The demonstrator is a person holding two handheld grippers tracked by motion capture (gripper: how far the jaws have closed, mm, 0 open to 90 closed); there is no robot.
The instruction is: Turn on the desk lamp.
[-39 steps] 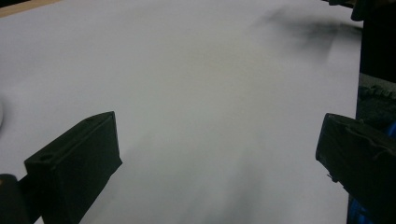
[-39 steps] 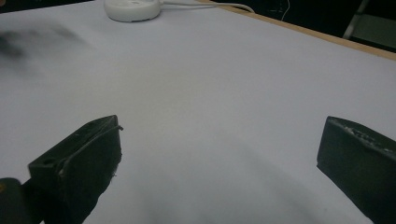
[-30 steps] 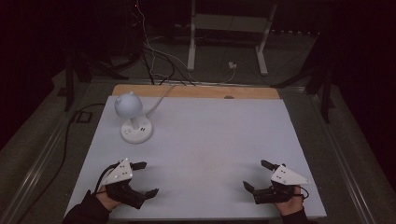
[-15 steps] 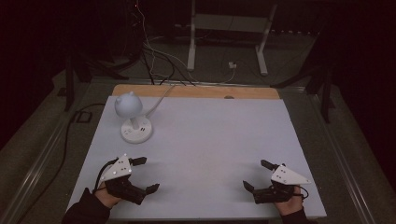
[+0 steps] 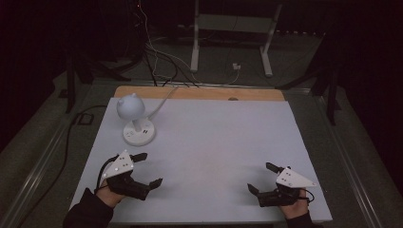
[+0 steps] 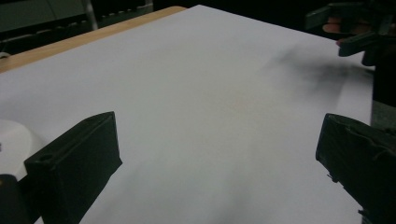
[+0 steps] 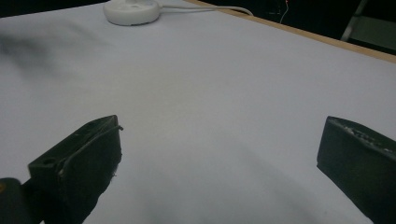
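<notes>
Dark room surrounds a white tabletop (image 5: 214, 156) with a wooden strip along its far edge. One small white lamp (image 5: 134, 118) stands near the far left corner, with a round head, a short neck and a flat round base; one cord runs from it over the far edge. The left tool (image 5: 145, 168) waits near the front left corner, released, jaws wide apart, closest to the lamp but not touching it. The right tool (image 5: 263, 178) rests near the front right corner, also released and holding nothing. I judge the lamp is light, stiff plastic, a little smooth and top-heavy; the thin neck above the base seems the safest place to take hold.
</notes>
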